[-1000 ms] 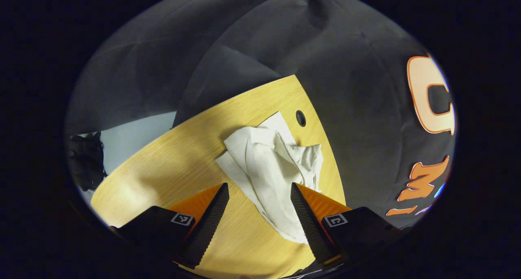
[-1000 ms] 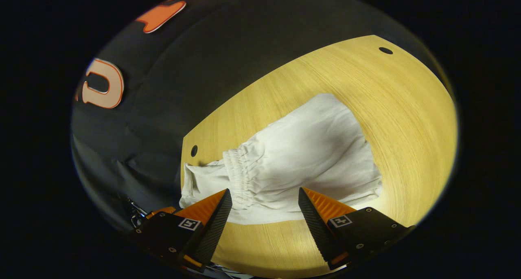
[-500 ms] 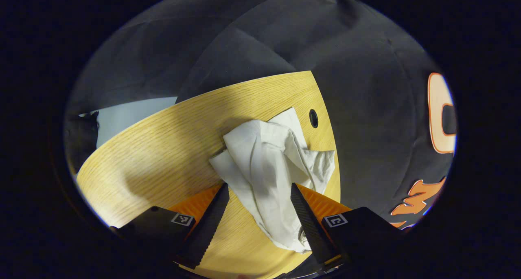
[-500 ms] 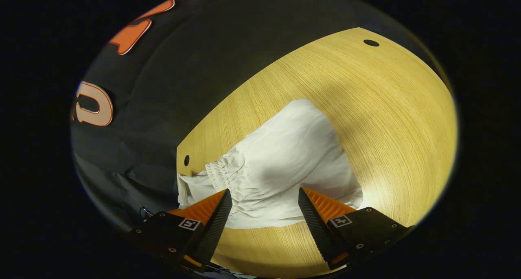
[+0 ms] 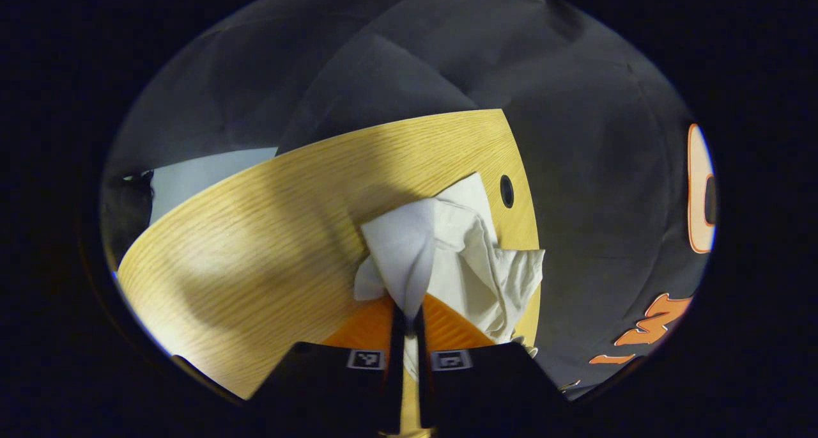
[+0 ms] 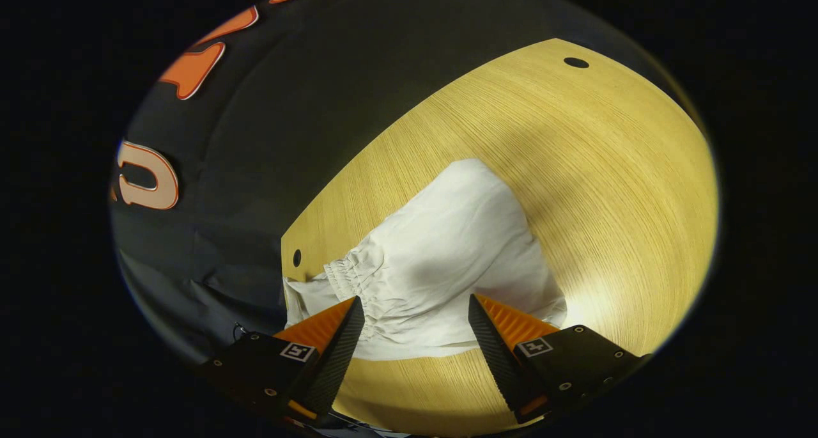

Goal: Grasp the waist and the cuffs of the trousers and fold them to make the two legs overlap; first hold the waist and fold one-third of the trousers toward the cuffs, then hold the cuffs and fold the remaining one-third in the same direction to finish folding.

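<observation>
**Left gripper pinches the trousers; right gripper hangs spread above the waistband**

In the left gripper view, your left gripper has its two fingers drawn together on a fold of the white trousers. The cloth rises from between the fingers in a peaked ridge, and the rest of the garment lies bunched and creased beyond it on the wooden table. This crumpled end sits just beside the round cable hole near the table's edge; one corner of the cloth reaches that edge beside the black wall cloth.

The right gripper view gives you what the left one cannot: the gathered elastic waistband and a broad, smoother spread of the trousers lying flat on the table. Your right gripper stands with its fingers wide apart over the near edge of the cloth, gripping nothing; whether the tips touch the fabric cannot be told. The waistband lies just beside a cable hole at the table's edge, and a second hole sits well apart from the garment, at the far corner of the table.
</observation>
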A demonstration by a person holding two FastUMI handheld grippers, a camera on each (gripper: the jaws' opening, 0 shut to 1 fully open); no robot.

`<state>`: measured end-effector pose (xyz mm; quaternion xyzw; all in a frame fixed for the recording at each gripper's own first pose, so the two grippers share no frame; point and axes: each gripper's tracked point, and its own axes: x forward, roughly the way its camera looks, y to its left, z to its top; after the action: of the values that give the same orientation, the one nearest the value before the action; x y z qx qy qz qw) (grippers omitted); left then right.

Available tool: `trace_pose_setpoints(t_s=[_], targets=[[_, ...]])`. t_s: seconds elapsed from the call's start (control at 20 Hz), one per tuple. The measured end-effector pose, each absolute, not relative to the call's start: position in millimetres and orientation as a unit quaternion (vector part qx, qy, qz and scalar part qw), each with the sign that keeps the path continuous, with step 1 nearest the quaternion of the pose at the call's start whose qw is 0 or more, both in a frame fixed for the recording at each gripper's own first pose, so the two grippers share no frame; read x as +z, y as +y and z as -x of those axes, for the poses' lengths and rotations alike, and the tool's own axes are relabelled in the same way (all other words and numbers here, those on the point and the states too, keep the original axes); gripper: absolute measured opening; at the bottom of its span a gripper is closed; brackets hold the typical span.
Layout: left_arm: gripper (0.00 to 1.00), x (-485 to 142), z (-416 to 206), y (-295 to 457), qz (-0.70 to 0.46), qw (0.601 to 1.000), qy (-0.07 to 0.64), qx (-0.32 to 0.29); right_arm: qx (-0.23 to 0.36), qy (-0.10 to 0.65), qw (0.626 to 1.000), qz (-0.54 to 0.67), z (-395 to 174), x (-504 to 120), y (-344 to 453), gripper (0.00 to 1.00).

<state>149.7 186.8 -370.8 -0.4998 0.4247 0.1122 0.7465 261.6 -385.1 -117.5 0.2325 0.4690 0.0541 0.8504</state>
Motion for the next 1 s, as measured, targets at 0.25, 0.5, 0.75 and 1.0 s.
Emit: trace_pose_setpoints(t_s=[0.25, 0.5, 0.75, 1.0], targets=[[0.04, -338, -158, 174, 0.473, 0.784, 0.393, 0.083, 0.05, 0.458, 0.857, -0.229, -261, -115, -389, 0.99], [0.04, -251, -157, 148, 0.419, 0.837, 0.352, 0.024, 0.05, 0.441, 0.861, -0.246, -259, -102, -404, 0.98], [0.04, -159, -171, 87, 0.388, 0.869, 0.304, -0.051, 0.042, 0.423, 0.87, -0.25, -256, -90, -436, 0.99], [0.04, -105, -179, -12, 0.333, 0.892, 0.282, -0.122, 0.037, 0.407, 0.873, -0.266, -255, -85, -470, 0.99]])
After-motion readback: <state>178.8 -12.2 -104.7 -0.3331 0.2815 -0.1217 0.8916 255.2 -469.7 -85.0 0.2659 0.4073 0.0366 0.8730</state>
